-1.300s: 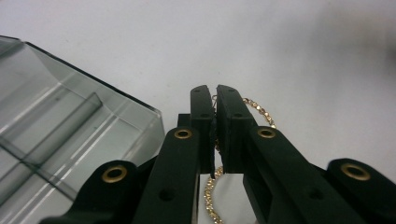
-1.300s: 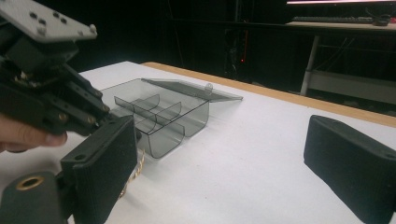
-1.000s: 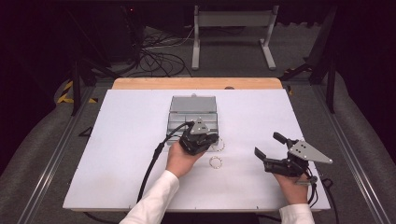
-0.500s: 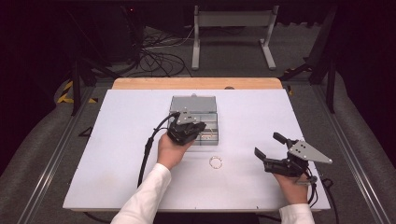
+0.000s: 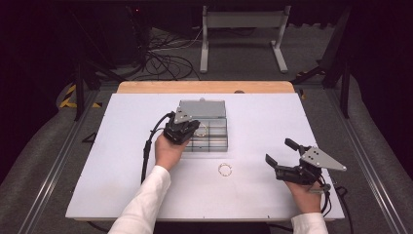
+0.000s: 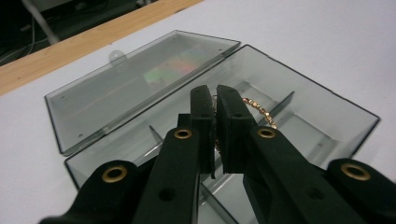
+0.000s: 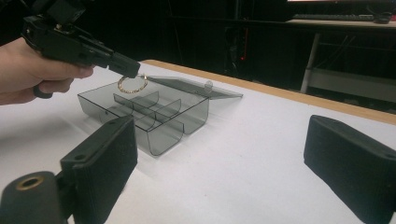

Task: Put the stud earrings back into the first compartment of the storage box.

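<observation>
A: Where are the left tongs (image 5: 191, 127) in the high view?

B: Just left of the middle of the frame, over the clear compartment box (image 5: 214, 139). The left hand (image 5: 168, 150) holding them reaches up from the lower edge, sleeve white.

A: And their state?

B: Clamped tight on a gold bead bracelet (image 6: 257, 109). In the left gripper view the two black jaws stand almost together at the centre of the frame, and the beads curve out to the right of them. In the right gripper view, upper left, the bracelet (image 7: 132, 84) hangs as a ring from the tips of those tongs (image 7: 126, 69), above the box (image 7: 154, 116) and not touching its dividers.

A: Is the box open?

B: Yes. Its lid (image 6: 140, 79) lies flat on the white tabletop (image 5: 146, 195), hinged back toward the upper left of the left gripper view.

A: The right tongs (image 5: 285, 152)?

B: Lower right of the high view, spread wide with nothing between the jaws. In the right gripper view the two pads stand at the far left and far right of the frame, bare tabletop between them.

A: Anything else on the tabletop?

B: A second, pale bracelet (image 5: 224, 169) lies flat below the box, near the centre of the high view, apart from both tongs.
</observation>
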`<act>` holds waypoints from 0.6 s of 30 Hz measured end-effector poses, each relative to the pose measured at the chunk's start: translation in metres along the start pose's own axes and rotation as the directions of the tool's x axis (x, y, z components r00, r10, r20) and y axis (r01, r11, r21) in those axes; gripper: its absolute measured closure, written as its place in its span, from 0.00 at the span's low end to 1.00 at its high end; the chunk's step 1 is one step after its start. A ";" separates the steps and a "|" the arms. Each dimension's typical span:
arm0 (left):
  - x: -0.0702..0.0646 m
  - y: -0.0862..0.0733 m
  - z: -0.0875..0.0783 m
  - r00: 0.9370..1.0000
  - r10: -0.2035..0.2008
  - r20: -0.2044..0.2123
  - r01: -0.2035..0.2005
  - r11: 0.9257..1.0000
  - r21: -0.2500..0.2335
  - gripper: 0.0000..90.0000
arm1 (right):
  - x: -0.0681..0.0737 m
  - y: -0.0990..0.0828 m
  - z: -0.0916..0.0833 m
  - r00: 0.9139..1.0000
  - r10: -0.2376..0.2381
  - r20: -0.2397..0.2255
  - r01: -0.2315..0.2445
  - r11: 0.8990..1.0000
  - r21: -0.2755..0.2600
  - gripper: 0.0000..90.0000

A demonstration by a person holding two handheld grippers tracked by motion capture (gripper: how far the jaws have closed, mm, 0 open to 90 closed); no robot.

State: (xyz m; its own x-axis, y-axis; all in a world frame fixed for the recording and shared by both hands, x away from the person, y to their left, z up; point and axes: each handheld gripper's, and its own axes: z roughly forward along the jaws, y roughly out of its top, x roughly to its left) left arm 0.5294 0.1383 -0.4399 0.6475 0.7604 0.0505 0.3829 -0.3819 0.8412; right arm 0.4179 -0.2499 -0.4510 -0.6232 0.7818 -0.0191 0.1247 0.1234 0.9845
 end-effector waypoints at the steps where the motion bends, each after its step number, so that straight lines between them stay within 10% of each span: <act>1: 0.002 -0.001 0.000 1.000 -0.007 -0.006 0.007 1.000 0.001 0.96 | 0.000 0.000 0.000 1.000 0.003 0.000 -0.003 1.000 -0.001 0.12; 18: 0.030 -0.015 0.009 0.990 -0.082 -0.112 0.089 0.994 0.059 0.96 | 0.000 0.000 0.000 1.000 -0.004 0.003 0.004 1.000 0.004 0.12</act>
State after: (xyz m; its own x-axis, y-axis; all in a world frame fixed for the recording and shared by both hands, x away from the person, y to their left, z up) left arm 0.5493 0.1620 -0.4560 0.5357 0.8434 0.0416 0.4770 -0.3429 0.8093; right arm 0.4181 -0.2501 -0.4514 -0.6213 0.7832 -0.0234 0.1250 0.1285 0.9838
